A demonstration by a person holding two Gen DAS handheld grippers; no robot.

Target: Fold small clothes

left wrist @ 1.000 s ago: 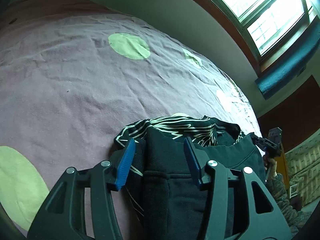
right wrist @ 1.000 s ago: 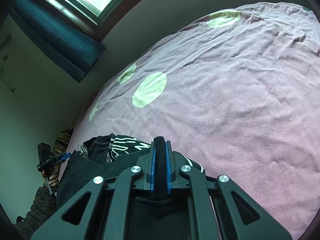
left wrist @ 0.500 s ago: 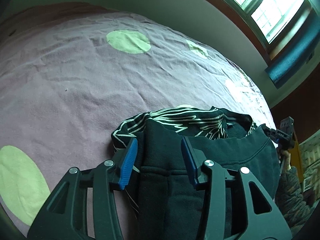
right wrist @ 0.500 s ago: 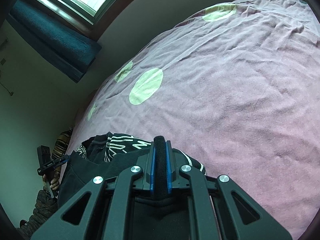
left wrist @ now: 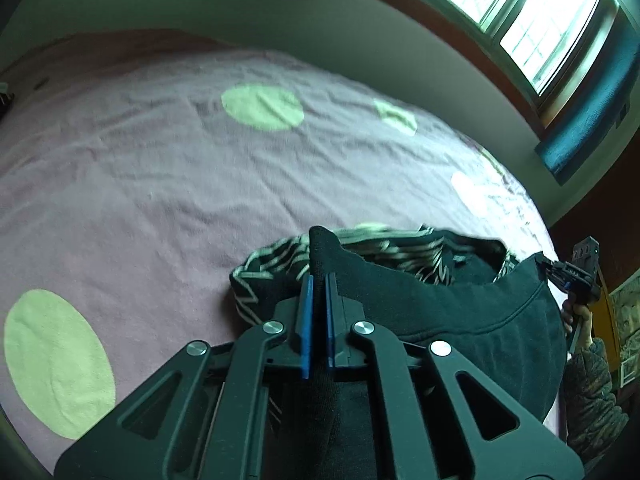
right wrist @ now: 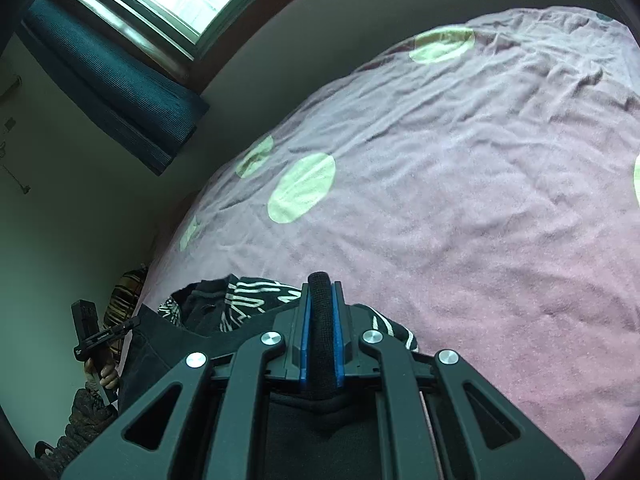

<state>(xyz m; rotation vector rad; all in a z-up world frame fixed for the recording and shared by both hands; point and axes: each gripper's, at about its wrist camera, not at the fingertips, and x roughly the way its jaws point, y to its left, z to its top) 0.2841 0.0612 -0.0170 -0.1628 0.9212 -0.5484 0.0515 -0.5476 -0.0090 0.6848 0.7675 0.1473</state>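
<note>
A small black garment (left wrist: 472,316) hangs stretched between my two grippers above the bed. My left gripper (left wrist: 318,284) is shut on one top edge of it, with a fold of black cloth sticking up between the blue pads. My right gripper (right wrist: 322,292) is shut on the other thick edge of the black garment (right wrist: 320,320). Behind it a black garment with white zigzag lines (left wrist: 384,248) lies crumpled on the sheet, also in the right wrist view (right wrist: 248,296). My right gripper shows at the far right of the left wrist view (left wrist: 576,272).
A pink bed sheet (left wrist: 180,184) with pale green dots covers the bed (right wrist: 460,200). A wall with a window (left wrist: 532,28) and dark teal curtains (right wrist: 116,80) stands behind the bed.
My left gripper has closed from open onto the edge of the black garment and lifted it. My right gripper stays shut on its edge.
</note>
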